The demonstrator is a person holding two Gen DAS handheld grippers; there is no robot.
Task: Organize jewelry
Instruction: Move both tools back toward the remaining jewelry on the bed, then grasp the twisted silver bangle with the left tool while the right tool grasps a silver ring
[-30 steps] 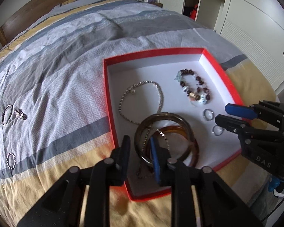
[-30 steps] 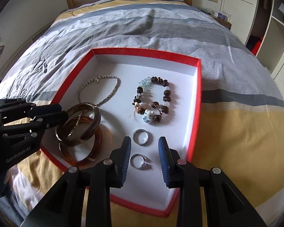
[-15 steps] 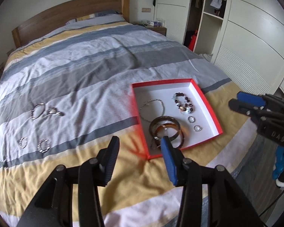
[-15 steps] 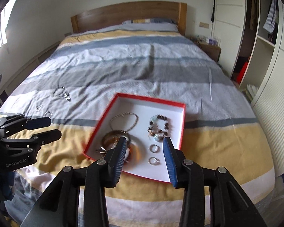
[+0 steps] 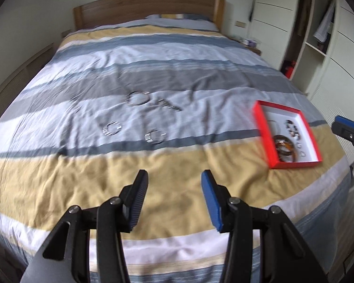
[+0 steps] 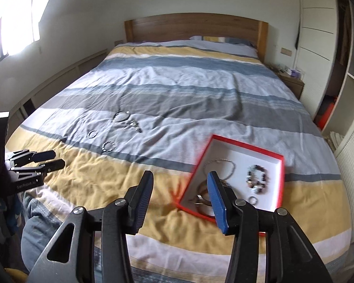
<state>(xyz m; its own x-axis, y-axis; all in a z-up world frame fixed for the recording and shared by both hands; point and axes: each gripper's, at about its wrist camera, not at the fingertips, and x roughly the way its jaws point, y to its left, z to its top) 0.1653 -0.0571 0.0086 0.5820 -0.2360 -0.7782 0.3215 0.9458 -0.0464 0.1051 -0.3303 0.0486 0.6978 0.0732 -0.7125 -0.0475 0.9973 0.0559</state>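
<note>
A red box [image 5: 262, 127] with a white floor lies on the striped bedspread at the right. It holds brown bangles [image 5: 284, 147], a beaded bracelet [image 6: 257, 178], a chain necklace [image 6: 221, 165] and small rings [image 6: 253, 199]. Loose pieces lie mid-bed: a thin silver bangle [image 5: 136, 99], a small silver piece [image 5: 170, 105] and two silver hoops [image 5: 112, 128] [image 5: 155, 136]. My left gripper [image 5: 174, 179] is open and empty above the yellow stripe, short of those pieces. My right gripper [image 6: 179, 179] hangs above the box's [image 6: 247, 145] near-left corner; its jaws are opening with nothing between them.
A wooden headboard [image 6: 195, 27] stands at the far end. White wardrobes and open shelves [image 5: 318, 47] line the right side, beside a bedside table [image 6: 292, 82]. A bright window [image 6: 14, 23] is on the left wall. The bed's foot edge runs just below both grippers.
Both grippers pulled back and up from the box, and their jaws widened. The left one swung left until the loose pieces sat ahead of it. The bangles stayed in the box.
</note>
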